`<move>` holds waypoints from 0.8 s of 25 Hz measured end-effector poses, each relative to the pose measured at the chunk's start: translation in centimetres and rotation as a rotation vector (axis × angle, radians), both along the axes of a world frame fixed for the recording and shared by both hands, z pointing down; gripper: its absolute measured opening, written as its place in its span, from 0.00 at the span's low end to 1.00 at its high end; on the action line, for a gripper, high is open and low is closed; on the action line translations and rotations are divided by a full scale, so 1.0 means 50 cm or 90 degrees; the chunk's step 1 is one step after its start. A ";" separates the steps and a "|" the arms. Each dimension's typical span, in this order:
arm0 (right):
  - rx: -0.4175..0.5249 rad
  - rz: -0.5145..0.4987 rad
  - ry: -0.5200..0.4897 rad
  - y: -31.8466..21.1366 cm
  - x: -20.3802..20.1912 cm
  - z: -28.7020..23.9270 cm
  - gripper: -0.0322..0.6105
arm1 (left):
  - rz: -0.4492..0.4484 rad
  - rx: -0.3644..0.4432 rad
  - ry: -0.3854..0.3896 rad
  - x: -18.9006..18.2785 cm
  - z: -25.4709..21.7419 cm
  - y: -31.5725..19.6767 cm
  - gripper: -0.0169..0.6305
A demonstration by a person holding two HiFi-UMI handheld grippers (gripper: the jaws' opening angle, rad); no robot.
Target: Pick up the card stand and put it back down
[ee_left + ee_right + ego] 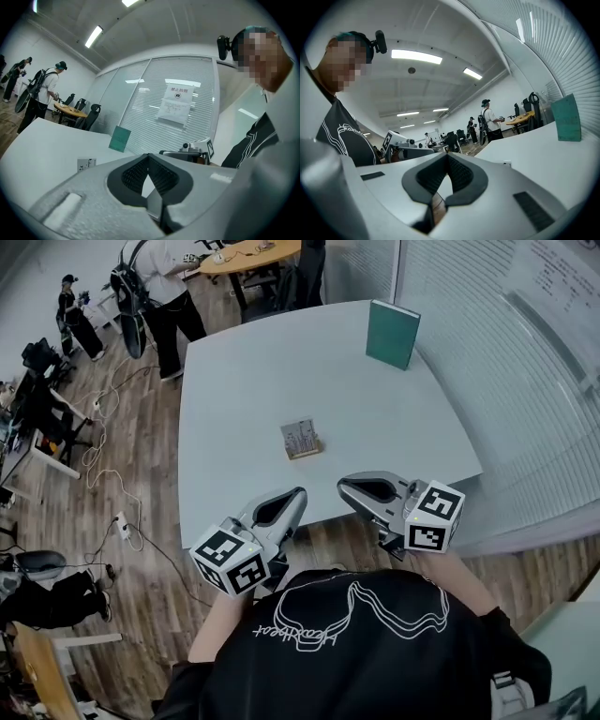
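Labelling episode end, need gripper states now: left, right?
Left gripper: closed, holding nothing.
Right gripper: closed, holding nothing.

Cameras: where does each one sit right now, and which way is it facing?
Head view: on the person's head, steeply down on table, card stand, green board; shows shirt, left gripper, right gripper.
Left gripper view: on the left gripper, facing across the table toward the blinds; shows its shut jaws, the right gripper, the shirt.
Right gripper view: on the right gripper, facing across the table toward standing people; shows its shut jaws, left gripper, shirt.
Shared: all three catch the card stand and green board.
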State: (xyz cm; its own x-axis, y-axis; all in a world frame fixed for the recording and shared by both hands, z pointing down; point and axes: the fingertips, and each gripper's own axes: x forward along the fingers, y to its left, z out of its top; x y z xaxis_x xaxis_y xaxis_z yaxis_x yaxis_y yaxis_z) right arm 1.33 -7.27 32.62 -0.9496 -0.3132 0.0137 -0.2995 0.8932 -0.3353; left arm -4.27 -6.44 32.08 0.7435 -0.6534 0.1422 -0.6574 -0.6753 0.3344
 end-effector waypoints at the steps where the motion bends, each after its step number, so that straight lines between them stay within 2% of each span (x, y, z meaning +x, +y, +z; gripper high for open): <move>1: 0.004 0.006 0.005 0.013 -0.002 -0.004 0.06 | 0.004 0.005 -0.006 -0.002 -0.006 0.011 0.05; 12: 0.016 0.031 0.016 0.088 -0.016 -0.016 0.06 | 0.022 0.025 -0.024 0.002 -0.025 0.087 0.05; 20: 0.018 0.032 0.015 0.149 -0.038 -0.048 0.06 | 0.024 0.034 -0.011 -0.013 -0.056 0.154 0.05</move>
